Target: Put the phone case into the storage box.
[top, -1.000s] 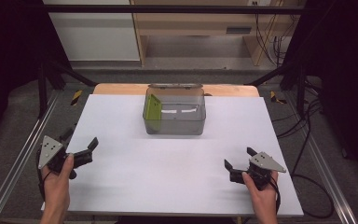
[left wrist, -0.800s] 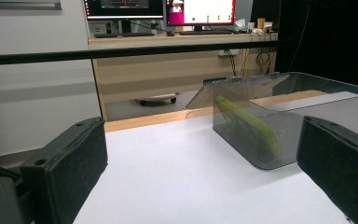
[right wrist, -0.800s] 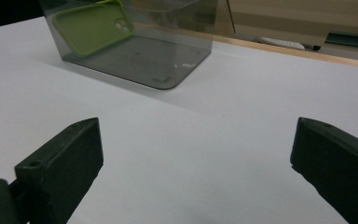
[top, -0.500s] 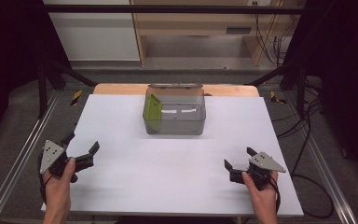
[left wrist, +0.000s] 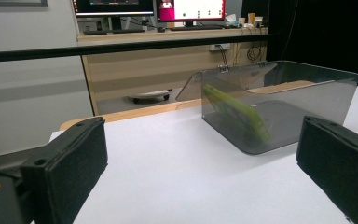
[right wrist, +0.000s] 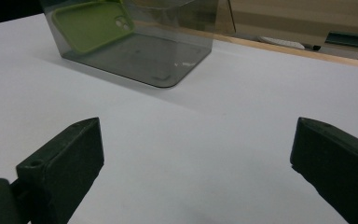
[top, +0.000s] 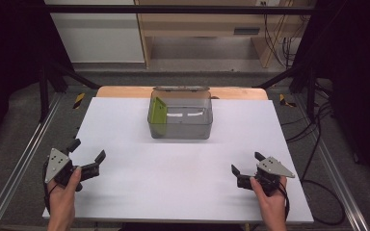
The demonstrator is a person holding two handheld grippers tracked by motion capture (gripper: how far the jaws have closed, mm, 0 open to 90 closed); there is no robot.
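Well apart, resting low at the near corners of the white table (top: 183,192). Left gripper (top: 87,156) at the near left edge, jaws spread wide, holding nothing, angled toward the middle. Right gripper (top: 246,166) at the near right, jaws likewise spread wide and empty, aimed inward and toward the far side. Farther back, centred near the far edge: a smoky clear plastic box (top: 180,115), lid tipped open behind it. Inside, leaning tilted against the box's left wall, a lime-green phone case (top: 158,115), camera cut-out visible in the right gripper view (right wrist: 93,23). Both grippers far from the box, touching neither it nor the case.
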